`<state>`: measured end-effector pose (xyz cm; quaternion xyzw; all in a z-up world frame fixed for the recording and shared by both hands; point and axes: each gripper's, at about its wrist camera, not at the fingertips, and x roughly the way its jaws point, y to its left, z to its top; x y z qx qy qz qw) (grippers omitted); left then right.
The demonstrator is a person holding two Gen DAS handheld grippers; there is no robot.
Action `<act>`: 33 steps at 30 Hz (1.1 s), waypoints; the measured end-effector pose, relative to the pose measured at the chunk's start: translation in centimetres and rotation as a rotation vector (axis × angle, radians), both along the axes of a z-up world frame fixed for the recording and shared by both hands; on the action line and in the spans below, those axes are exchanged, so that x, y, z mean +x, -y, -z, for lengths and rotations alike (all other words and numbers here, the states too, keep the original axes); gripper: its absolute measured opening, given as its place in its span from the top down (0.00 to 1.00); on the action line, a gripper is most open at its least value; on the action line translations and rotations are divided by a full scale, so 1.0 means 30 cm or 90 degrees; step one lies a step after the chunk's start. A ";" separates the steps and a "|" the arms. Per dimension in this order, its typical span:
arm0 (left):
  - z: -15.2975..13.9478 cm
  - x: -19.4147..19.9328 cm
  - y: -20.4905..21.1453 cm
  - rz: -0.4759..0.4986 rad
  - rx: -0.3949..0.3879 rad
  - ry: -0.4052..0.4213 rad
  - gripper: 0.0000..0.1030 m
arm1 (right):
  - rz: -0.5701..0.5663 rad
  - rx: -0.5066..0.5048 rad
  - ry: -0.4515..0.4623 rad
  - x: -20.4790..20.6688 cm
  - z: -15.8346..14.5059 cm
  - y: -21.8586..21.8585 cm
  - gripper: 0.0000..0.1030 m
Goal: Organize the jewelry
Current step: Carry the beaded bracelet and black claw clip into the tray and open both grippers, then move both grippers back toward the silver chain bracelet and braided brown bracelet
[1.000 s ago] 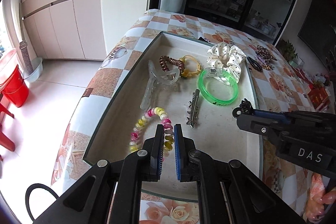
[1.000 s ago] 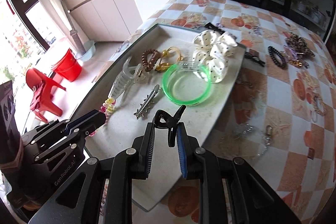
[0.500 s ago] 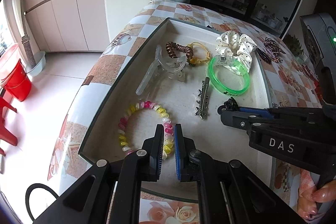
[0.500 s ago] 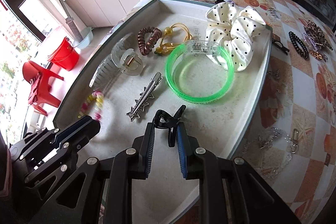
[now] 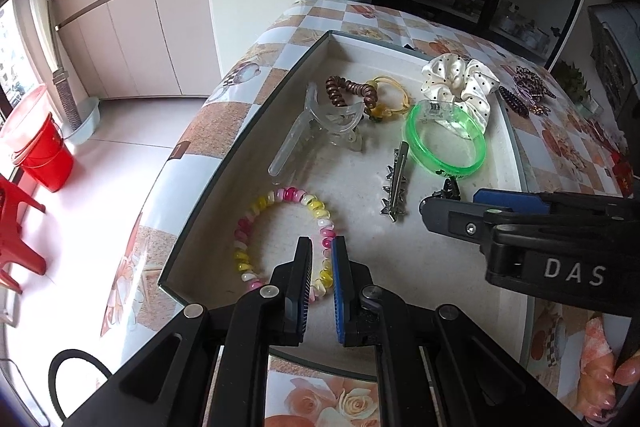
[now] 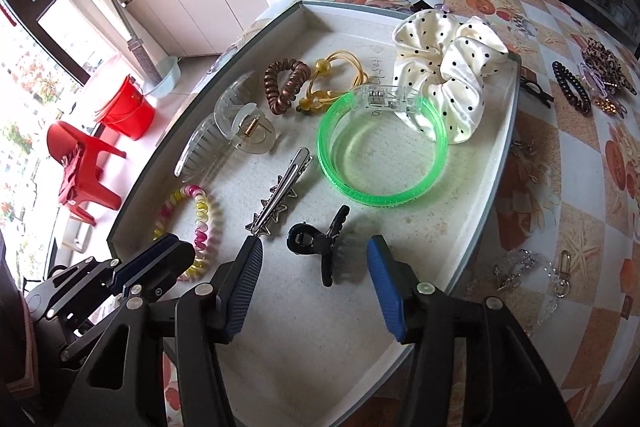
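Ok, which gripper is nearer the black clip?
Right. The right gripper has just opened, and the black clip lies free on the tray between its fingers. The left gripper, shut, sits further off over the coil bracelet.

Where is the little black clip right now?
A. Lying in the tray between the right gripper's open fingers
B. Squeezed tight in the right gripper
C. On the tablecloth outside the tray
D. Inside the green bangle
A. The little black clip lies on the tray, and the right gripper has just been opening, its fingers clear of the clip on both sides.
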<state>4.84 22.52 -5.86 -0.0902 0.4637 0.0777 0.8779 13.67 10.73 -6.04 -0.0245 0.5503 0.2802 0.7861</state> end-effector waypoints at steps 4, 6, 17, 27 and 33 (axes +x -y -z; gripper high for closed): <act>-0.010 -0.004 -0.001 -0.008 0.003 -0.001 0.88 | 0.010 0.019 0.024 -0.021 -0.054 0.040 0.40; -0.017 -0.008 -0.004 -0.012 0.004 -0.001 0.88 | 0.020 0.026 0.037 -0.032 -0.082 0.073 0.38; -0.044 -0.010 0.034 -0.010 0.032 -0.002 0.88 | 0.092 0.056 0.047 -0.065 -0.138 0.294 0.36; -0.064 -0.015 0.042 -0.024 0.036 0.001 0.27 | 0.145 0.070 0.052 -0.097 -0.138 0.476 0.36; -0.094 -0.026 0.073 -0.029 0.068 0.026 0.00 | 0.193 0.075 0.056 -0.108 -0.134 0.619 0.30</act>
